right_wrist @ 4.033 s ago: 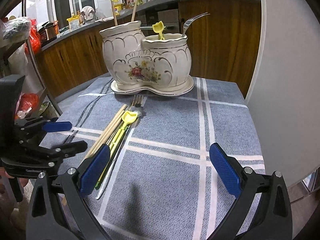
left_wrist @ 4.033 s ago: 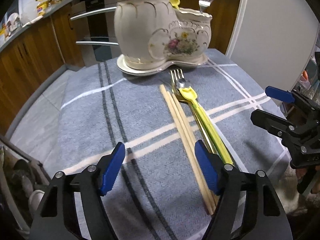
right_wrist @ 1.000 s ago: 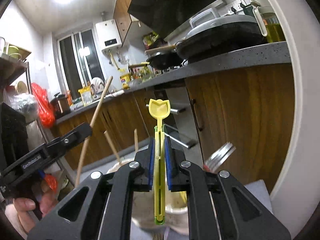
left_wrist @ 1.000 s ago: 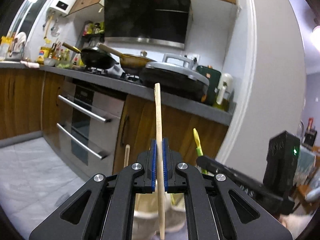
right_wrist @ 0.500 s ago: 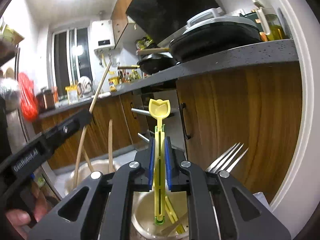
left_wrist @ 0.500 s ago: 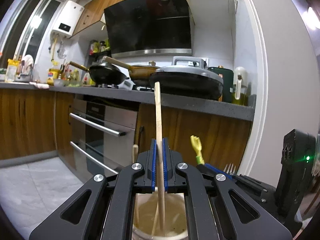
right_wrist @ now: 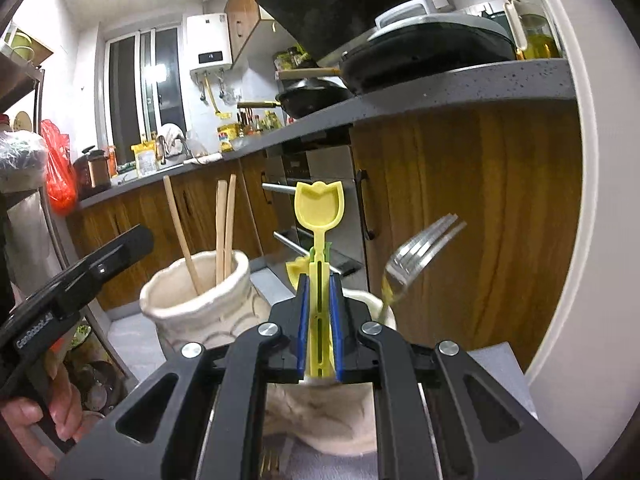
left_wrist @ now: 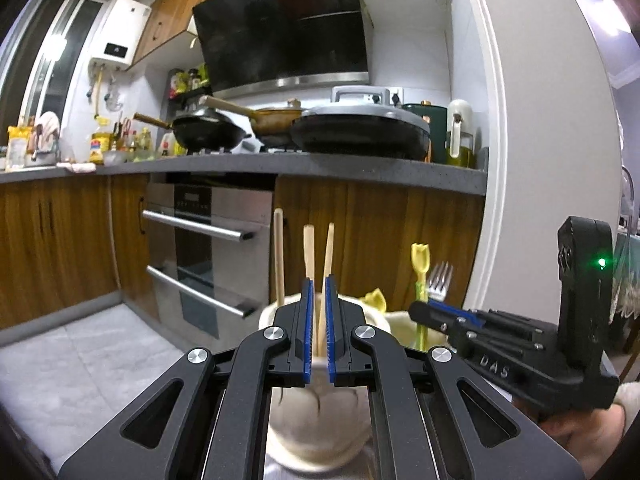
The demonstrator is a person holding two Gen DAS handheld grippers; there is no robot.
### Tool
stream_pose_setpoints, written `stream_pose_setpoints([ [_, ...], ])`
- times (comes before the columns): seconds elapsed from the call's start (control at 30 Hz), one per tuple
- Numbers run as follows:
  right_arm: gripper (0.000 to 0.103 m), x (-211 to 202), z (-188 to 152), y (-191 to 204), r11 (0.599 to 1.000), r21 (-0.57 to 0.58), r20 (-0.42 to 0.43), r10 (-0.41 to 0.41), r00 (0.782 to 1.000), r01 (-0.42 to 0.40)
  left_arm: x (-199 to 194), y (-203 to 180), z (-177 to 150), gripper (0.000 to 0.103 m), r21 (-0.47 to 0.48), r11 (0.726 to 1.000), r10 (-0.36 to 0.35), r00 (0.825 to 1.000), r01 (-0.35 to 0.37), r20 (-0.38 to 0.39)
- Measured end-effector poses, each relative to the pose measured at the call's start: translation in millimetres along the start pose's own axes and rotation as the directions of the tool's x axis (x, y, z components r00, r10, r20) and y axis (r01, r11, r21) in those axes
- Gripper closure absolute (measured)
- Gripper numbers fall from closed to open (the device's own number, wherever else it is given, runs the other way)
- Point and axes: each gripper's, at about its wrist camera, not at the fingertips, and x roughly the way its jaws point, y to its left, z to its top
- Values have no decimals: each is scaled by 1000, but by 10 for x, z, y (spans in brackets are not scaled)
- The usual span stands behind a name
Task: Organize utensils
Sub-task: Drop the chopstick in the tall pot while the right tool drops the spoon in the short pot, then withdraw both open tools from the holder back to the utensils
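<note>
Release step: both utensils seated in the ceramic holder (right_wrist: pixel 200 304).

My left gripper (left_wrist: pixel 318 320) has its jaws slightly spread; two chopsticks (left_wrist: pixel 318 256) stand between the pads in the taller left compartment, seemingly no longer pinched. My right gripper (right_wrist: pixel 319 320) has its jaws against the yellow spoon (right_wrist: pixel 319 216), upright over the lower right compartment beside the fork (right_wrist: pixel 416 256). I judge that the best release is to open each pair of jaws fully, then withdraw straight up, clear of the fork tines and rim.
</note>
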Motion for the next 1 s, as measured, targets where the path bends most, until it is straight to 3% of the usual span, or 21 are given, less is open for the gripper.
stream_pose_setpoints([
  [0.17,93,-28,-36,38,1000,-27,-18,-7,1000,6,-62,19,-77,96,-17,1000,0,999,-1,-41],
  [0.33,77,-53,-22,8,1000,-18,-22,-17,1000,17,-79,29,-126,94,-21,1000,18,997,-19,-75],
  [0.43,75,-142,-4,-19,1000,-9,-10,-17,1000,17,-131,43,-130,92,-26,999,23,996,-25,-84],
  [0.63,49,-444,-2,-54,999,-14,7,-29,1000,29,-240,34,-153,62,-17,999,44,993,-47,-113],
  [0.77,22,-607,-40,-90,999,-31,-27,-45,999,44,-336,19,-199,28,-9,997,71,988,-72,-135],
  [0.83,7,-650,-52,-106,998,-31,-46,-49,998,47,-384,11,-217,21,-5,996,87,986,-89,-141],
  [0.93,5,-760,-99,-144,998,-31,-80,-57,995,54,-459,5,-262,11,-4,994,108,980,-110,-169],
  [1.0,5,-799,-133,-152,997,-38,-106,-66,992,62,-493,5,-286,11,-2,993,114,975,-117,-191],
])
